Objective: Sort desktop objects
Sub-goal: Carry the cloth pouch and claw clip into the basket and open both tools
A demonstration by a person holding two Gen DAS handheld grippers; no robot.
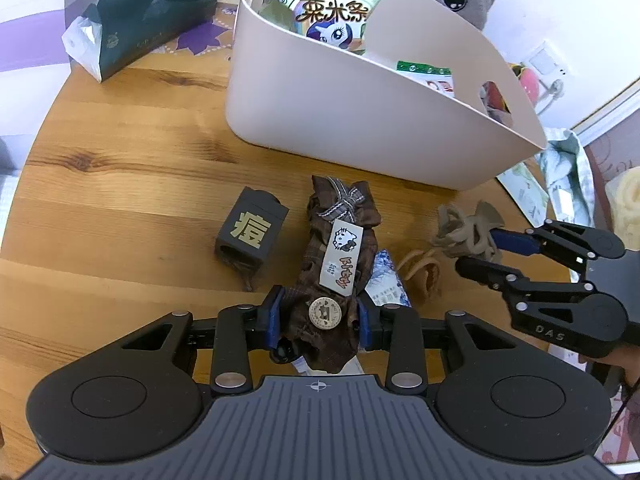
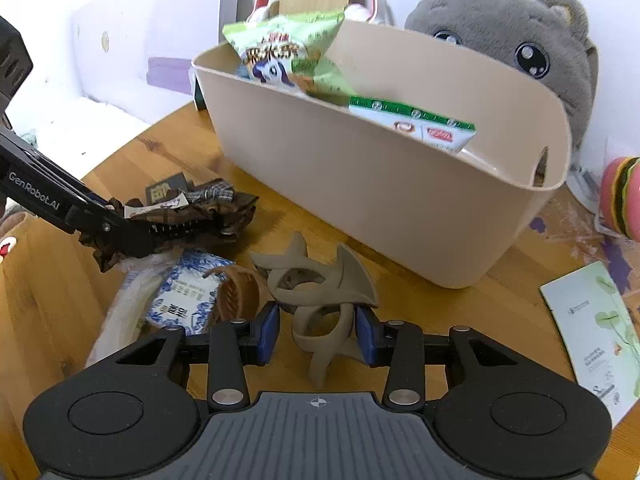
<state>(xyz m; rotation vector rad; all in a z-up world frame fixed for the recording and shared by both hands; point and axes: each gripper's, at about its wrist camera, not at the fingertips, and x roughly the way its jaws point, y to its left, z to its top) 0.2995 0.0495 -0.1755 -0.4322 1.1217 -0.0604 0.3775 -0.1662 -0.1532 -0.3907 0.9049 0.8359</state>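
Observation:
My left gripper (image 1: 320, 320) is shut on a brown plaid cloth pouch (image 1: 340, 248) with a Hello Kitty tag and a round button; it also shows in the right wrist view (image 2: 200, 216). My right gripper (image 2: 316, 330) is shut on a taupe hair claw clip (image 2: 316, 284), seen from the left wrist view (image 1: 468, 232) just right of the pouch. A beige storage bin (image 1: 360, 120) stands behind both, holding a green snack bag (image 1: 320, 4) and a green-edged packet (image 2: 416, 128). A small brown claw clip (image 2: 240, 292) and a blue-white packet (image 2: 184, 296) lie on the table between the grippers.
A dark box with a gold character (image 1: 252, 232) lies left of the pouch on the wooden table (image 1: 120, 160). A dark tissue box (image 1: 148, 20) sits at the back left. A grey plush toy (image 2: 520, 48) is behind the bin. A pale leaflet (image 2: 596, 332) lies at the right.

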